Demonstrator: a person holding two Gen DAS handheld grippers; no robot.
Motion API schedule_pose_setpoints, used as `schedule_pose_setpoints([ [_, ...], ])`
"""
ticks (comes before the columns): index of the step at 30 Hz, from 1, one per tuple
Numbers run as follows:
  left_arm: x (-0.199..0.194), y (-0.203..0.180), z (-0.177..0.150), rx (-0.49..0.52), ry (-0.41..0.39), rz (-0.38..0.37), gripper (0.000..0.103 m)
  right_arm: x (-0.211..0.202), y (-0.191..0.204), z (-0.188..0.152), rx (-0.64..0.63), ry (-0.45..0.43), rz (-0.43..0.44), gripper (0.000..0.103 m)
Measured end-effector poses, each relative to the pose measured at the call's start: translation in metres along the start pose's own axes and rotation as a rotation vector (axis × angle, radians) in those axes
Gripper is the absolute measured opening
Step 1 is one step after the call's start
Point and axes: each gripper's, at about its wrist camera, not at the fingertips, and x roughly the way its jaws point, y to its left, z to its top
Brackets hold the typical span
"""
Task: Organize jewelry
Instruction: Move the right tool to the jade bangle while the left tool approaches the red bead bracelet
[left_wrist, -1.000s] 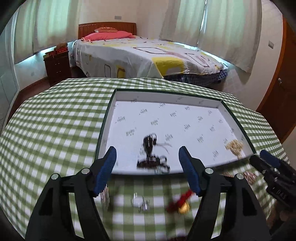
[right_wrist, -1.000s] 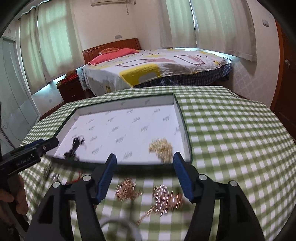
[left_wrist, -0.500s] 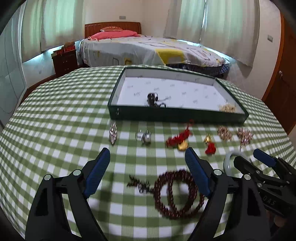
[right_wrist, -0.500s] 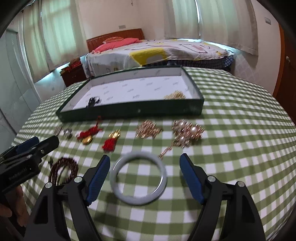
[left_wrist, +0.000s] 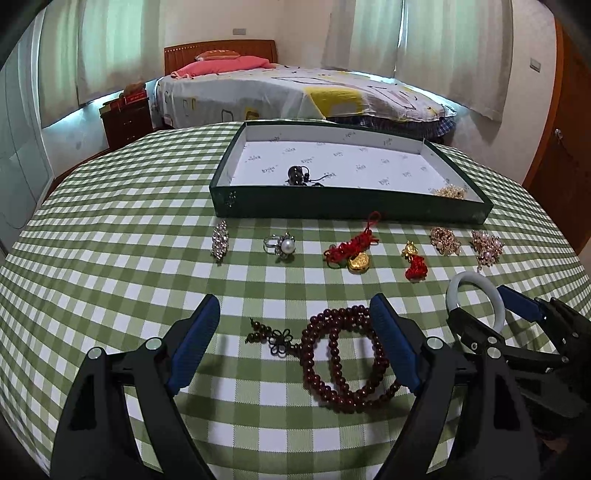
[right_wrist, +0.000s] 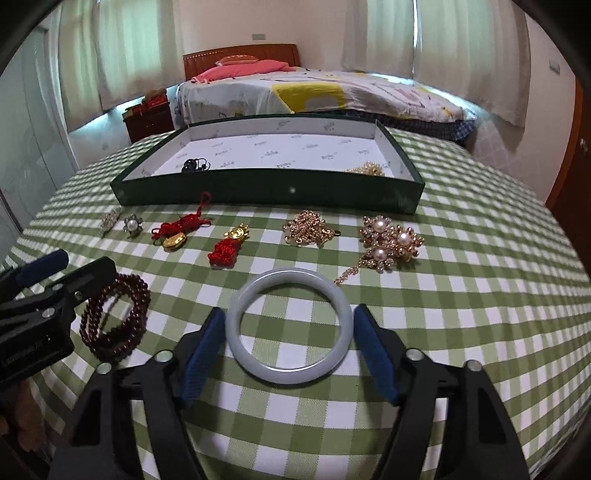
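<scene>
- The right gripper (right_wrist: 290, 354) stood wide open with the pale jade bangle (right_wrist: 289, 325) lying flat on the checked tablecloth (right_wrist: 461, 314) between its blue fingers (right_wrist: 375, 354); both pads sat just beside the ring, and I could not tell whether either touched it. It held nothing.
- The left gripper (left_wrist: 291, 343) was likewise spread wide and empty, poised over the dark red bead bracelet (left_wrist: 345, 360), its right pad above the loop's edge and its left pad well apart from it.
- Farther from the grippers and just before the green tray (left_wrist: 332, 206), a row of pieces lay loose on the cloth: a crystal brooch (left_wrist: 220, 240), a pearl ring (left_wrist: 283, 246), a red knotted cord with a gold charm (left_wrist: 352, 253), a small red tassel charm (left_wrist: 415, 266), a gold cluster (right_wrist: 308, 227) and a pearl flower brooch (right_wrist: 391, 238).
- Inside the tray, only two pieces showed: a dark pendant (left_wrist: 298, 175) near its front wall toward the left, and a gold chain heap (left_wrist: 448, 192) in its front right corner.
- Judged from this, the sorting was early: two items sat in the tray, eight remained outside, and the bangle and bead bracelet looked like the next picks.
</scene>
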Motion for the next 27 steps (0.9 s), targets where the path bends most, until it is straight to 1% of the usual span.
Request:
schedule_pose_setpoints([
  [7, -0.008, -0.009, -0.008, 0.028, -0.005, -0.022, 0.081, -0.007, -0.012, -0.005, 0.037, -0.008, 0.015, 0.069],
  [10, -0.004, -0.017, -0.013, 0.057, 0.017, -0.021, 0.081, -0.009, -0.022, -0.007, 0.058, -0.010, 0.016, 0.069],
  [15, 0.003, -0.023, -0.016, 0.072, 0.039, -0.011, 0.081, -0.016, -0.034, -0.011, 0.090, -0.017, 0.023, 0.069],
  [20, 0.014, -0.021, -0.016, 0.053, 0.086, -0.026, 0.081, -0.016, -0.037, -0.013, 0.106, -0.018, 0.039, 0.069],
  [24, 0.014, -0.024, -0.019, 0.075, 0.087, -0.019, 0.081, -0.016, -0.036, -0.014, 0.105, -0.020, 0.049, 0.069],
  [25, 0.013, -0.023, -0.019, 0.072, 0.086, -0.025, 0.080, -0.016, -0.036, -0.014, 0.105, -0.020, 0.050, 0.069],
  [26, 0.012, -0.023, -0.019, 0.073, 0.083, -0.027, 0.076, -0.016, -0.035, -0.014, 0.105, -0.020, 0.051, 0.069],
  [27, 0.012, -0.024, -0.020, 0.080, 0.079, -0.027, 0.069, -0.016, -0.035, -0.014, 0.104, -0.020, 0.050, 0.069],
])
